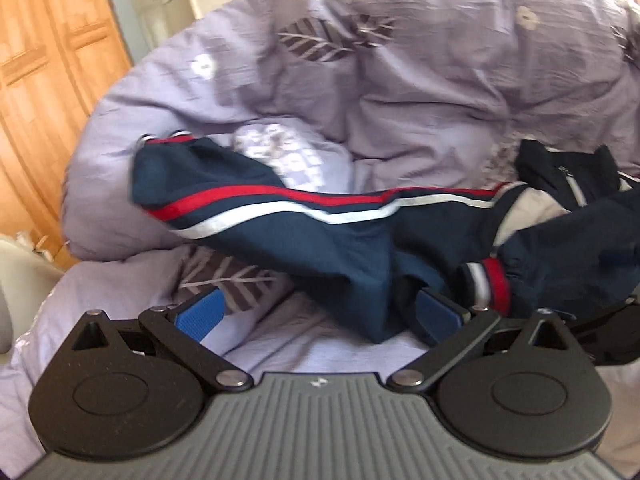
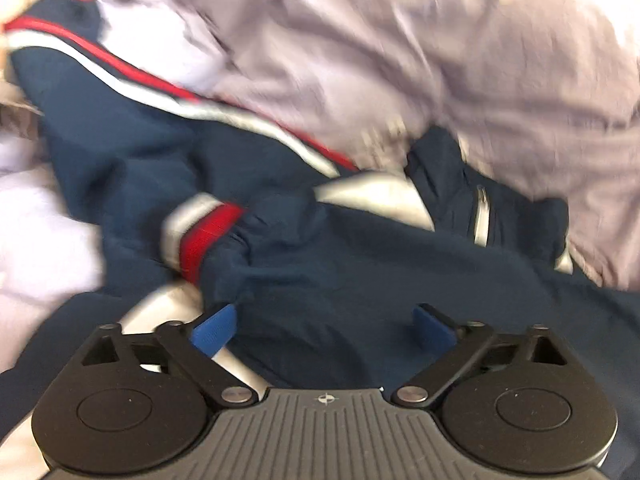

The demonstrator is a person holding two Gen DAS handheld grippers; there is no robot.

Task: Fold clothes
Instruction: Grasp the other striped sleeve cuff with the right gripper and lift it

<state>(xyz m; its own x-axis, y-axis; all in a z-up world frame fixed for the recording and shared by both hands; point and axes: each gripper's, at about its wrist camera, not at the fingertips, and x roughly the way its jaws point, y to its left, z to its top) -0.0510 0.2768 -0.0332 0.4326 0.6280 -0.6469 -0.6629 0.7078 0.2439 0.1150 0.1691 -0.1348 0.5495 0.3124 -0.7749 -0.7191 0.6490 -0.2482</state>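
Step in hand: I'm at the start of the fold, both tools down at the navy track jacket [image 1: 320,236], hunting for a hold; nothing is laid flat yet.
Where the jacket is: it lies crumpled on the bed, on the lilac floral duvet [image 1: 420,92], one sleeve with the red and white stripes [image 1: 280,202] stretched out to the left in the left wrist view, the body bunched at the right.
Left hand-held gripper [image 1: 318,316]: jaws spread wide, grasping nothing I can see; a navy fold hangs down between the blue pads [image 1: 200,314], but the pads don't look pressed on it.
Right hand-held gripper [image 2: 322,330]: released too, jaws apart over the jacket's body, navy cloth lying between the pads, no pinch visible; this view is blurred.
Landmarks: the striped cuff [image 2: 200,236] sits just ahead and left of my right tool; the zip [image 2: 482,216] is farther off to the right.
Next move, my guess: close each tool on an edge, then lift and spread the jacket flat before any fold.
Pose: both tools tilt down toward the bed, side by side and close; my right one shows at the right edge of the left wrist view.
Beyond the bed: a wooden door [image 1: 44,92] at the left.
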